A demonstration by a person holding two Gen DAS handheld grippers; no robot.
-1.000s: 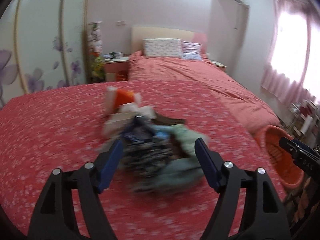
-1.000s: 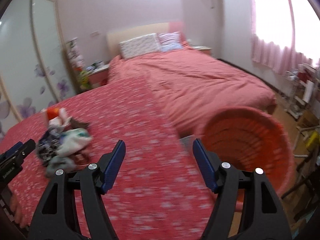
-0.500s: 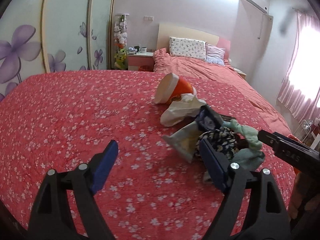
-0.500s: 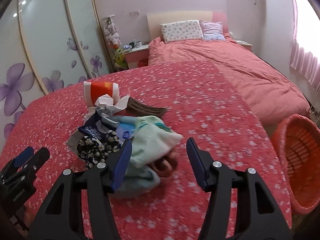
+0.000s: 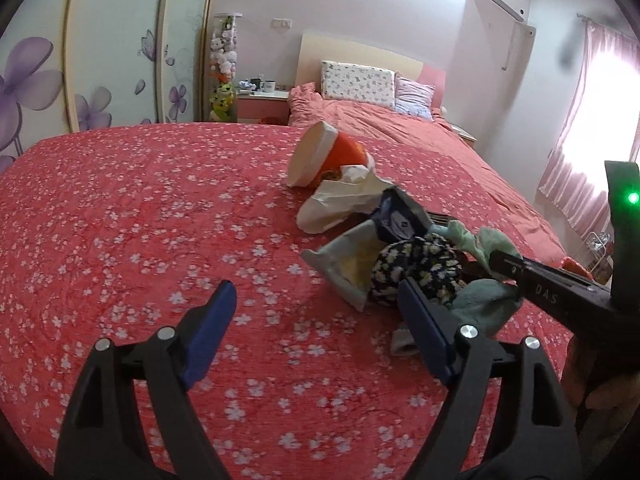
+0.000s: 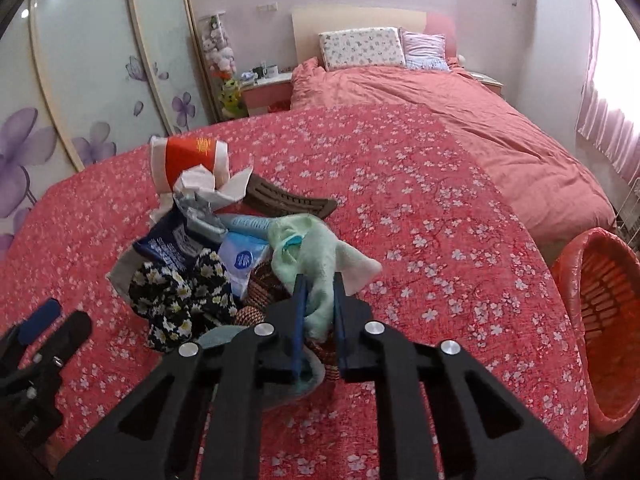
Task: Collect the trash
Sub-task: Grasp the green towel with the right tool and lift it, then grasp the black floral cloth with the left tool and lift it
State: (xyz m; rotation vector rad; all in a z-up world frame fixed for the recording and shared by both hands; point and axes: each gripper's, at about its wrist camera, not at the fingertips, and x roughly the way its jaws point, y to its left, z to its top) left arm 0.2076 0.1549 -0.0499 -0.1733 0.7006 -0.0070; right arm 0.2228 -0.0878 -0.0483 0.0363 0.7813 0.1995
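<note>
A heap of trash and clothes lies on the red flowered bedspread [image 5: 120, 220]. An orange paper cup [image 5: 324, 158] lies on its side at the far end, with crumpled white paper [image 5: 340, 200], a dark blue wrapper [image 5: 396, 220] and a black flowered cloth [image 5: 416, 268] nearer. My right gripper [image 6: 318, 300] is shut on a pale green cloth [image 6: 316, 256] at the near side of the heap. My left gripper [image 5: 316, 316] stands open over bare bedspread, just left of the heap; its right finger [image 5: 424, 328] is beside the flowered cloth.
An orange laundry basket [image 6: 600, 320] stands on the floor off the bed's right edge. A second bed with pillows [image 6: 360, 48] lies beyond, a nightstand [image 6: 268, 88] at its left. Flowered wardrobe doors [image 5: 100, 60] line the left wall; pink curtains hang on the right.
My right gripper swung from the basket side to the heap and shut on the green cloth. My left gripper shifted left, off the heap, and stayed open.
</note>
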